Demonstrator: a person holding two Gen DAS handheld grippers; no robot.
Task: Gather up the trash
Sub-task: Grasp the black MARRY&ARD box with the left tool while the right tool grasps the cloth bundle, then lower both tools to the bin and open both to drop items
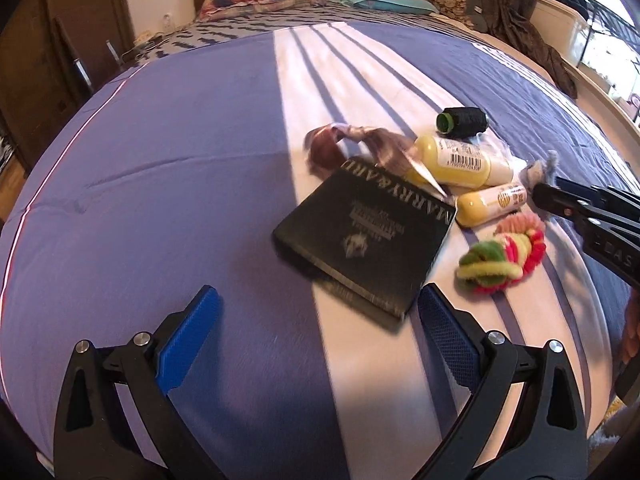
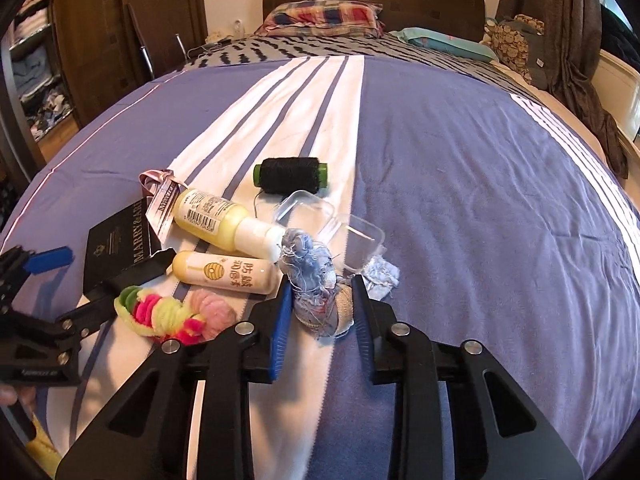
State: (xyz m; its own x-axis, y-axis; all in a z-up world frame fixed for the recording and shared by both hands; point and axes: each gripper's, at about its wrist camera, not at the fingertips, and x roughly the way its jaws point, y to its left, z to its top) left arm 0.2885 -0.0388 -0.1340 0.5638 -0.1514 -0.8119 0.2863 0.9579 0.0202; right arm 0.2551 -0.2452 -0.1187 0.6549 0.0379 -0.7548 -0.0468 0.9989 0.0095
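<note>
"MARRY&ARI" runs along the black booklet (image 2: pixel 120 240); the small near bottle (image 2: pixel 226 272) carries Chinese characters "防皴"

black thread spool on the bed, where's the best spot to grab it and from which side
Grip the black thread spool across its wound middle, coming from above with the fingers on its long sides. It lies on its side with green flanged ends, and stands apart from the yellow bottle, so the middle is open.
</note>
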